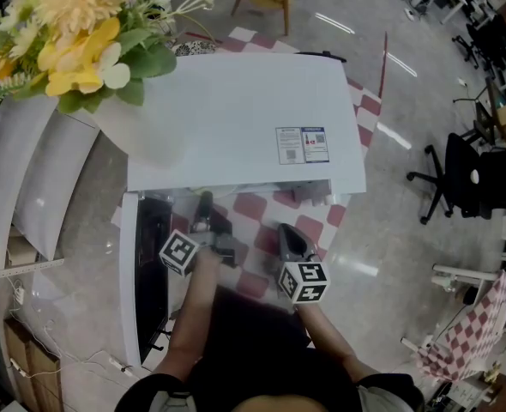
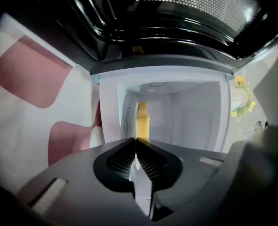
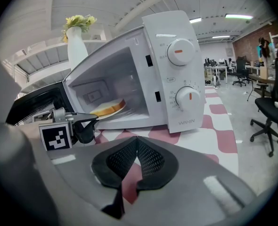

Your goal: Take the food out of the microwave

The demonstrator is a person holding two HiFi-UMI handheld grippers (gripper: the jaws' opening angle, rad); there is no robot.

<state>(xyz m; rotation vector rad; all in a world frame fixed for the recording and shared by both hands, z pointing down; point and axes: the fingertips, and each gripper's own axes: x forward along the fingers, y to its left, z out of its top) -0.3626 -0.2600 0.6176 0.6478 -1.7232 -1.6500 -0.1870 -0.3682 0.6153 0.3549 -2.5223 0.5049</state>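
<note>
- Inside the microwave [image 3: 167,69], near the front of the cavity, there's a slice of bread [image 3: 107,106] on a white plate [image 3: 115,112], so the food isn't out yet.
- On the microwave's left side the door [image 3: 33,105] is swung wide open, dark mesh window and all.
- Right at the microwave's mouth is the left gripper [image 2: 136,140], rolled onto its side. Its jaws are pressed together, with the tips up against the near rim of the plate. Honestly can't tell if the rim is actually caught between them or only touched.
- Looking along that gripper into the microwave, the bread shows edge-on as a yellow strip just past the jaw tips.
- Out in front of the microwave, toward its control-panel side and clear of it, hangs the right gripper [image 3: 138,139]. Its jaws are pressed together too, with nothing in them.
- Under the microwave and both grippers, a red-and-white checked cloth [image 3: 216,109] covers the surface.
- On the microwave's right-hand panel, two dials [image 3: 180,52] sit one above the other.
- Behind the microwave on the door side stands a white vase [image 3: 77,48] with yellow flowers [image 1: 73,24].
- Well off to the microwave's right, an office chair [image 3: 271,109] stands on the floor.
</note>
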